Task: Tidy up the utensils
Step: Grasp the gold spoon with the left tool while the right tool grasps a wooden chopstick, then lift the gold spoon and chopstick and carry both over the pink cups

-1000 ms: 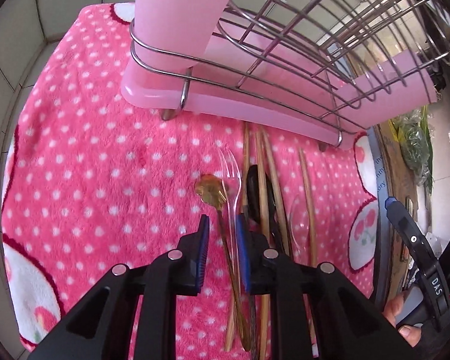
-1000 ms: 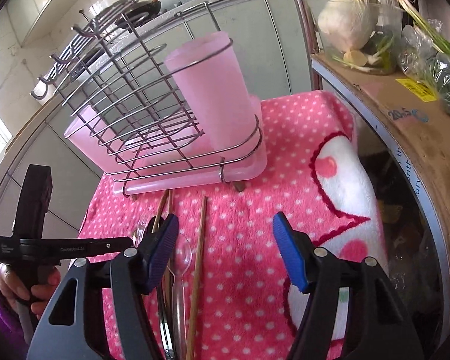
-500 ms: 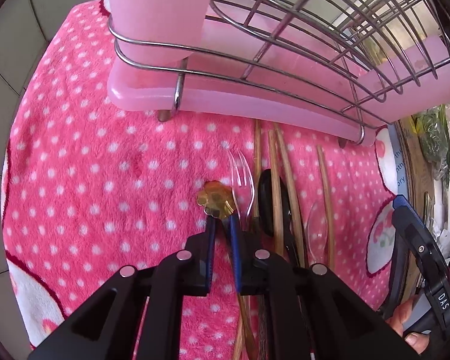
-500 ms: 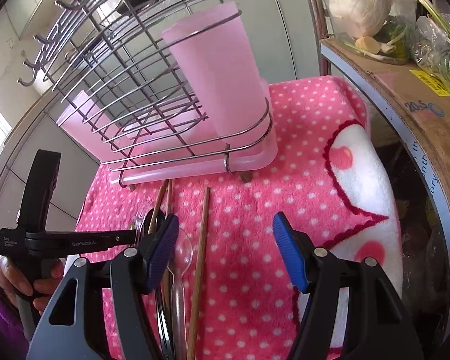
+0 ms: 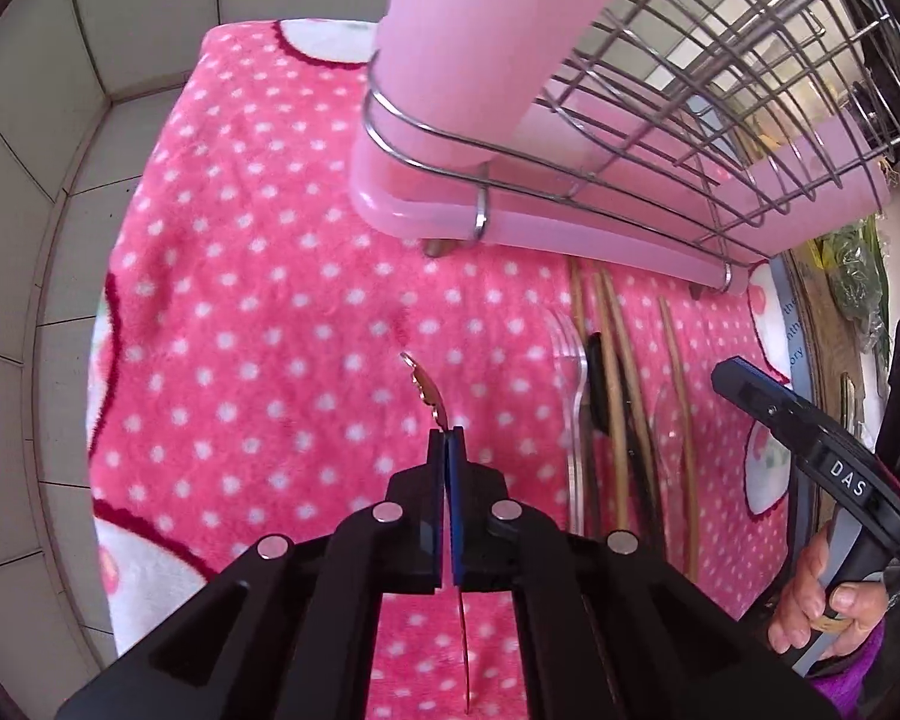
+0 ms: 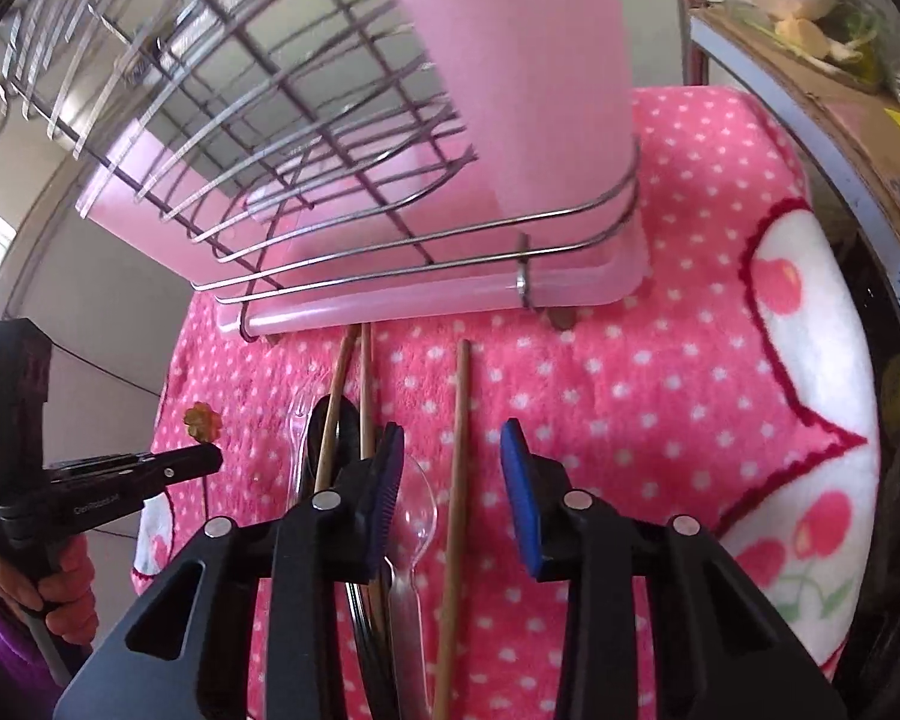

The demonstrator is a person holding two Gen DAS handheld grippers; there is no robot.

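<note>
Two grippers work over a pink dotted towel [image 5: 258,324] that covers the surface. Seen from the left wrist, the left gripper [image 5: 447,450] points steeply down at about 6 o'clock in the frame, its jaws together and clamped on the thin handle of a gold spoon [image 5: 426,390]. The spoon's flower-shaped bowl sticks out past the tips toward 12 o'clock, turned edge-on and clear of the towel, while the handle runs back between the pads toward the camera. At 3 o'clock from the spoon, the other utensils lie side by side on the towel: a clear plastic fork [image 5: 573,378], a black spoon [image 5: 597,384], several wooden chopsticks [image 5: 615,372] and a clear plastic spoon [image 5: 669,420]. Above them, from 12 to 2 o'clock, stands a wire dish rack [image 5: 720,120] on a pink tray, holding a tall pink cup [image 5: 480,30]. At the far right a hand [image 5: 810,594] grips the right gripper's handle.

From the right wrist, the right gripper [image 6: 453,468] tilts down over the utensils; its jaws have just been closing yet stand apart, with one chopstick [image 6: 459,450] lying between them, untouched by the pads.
</note>
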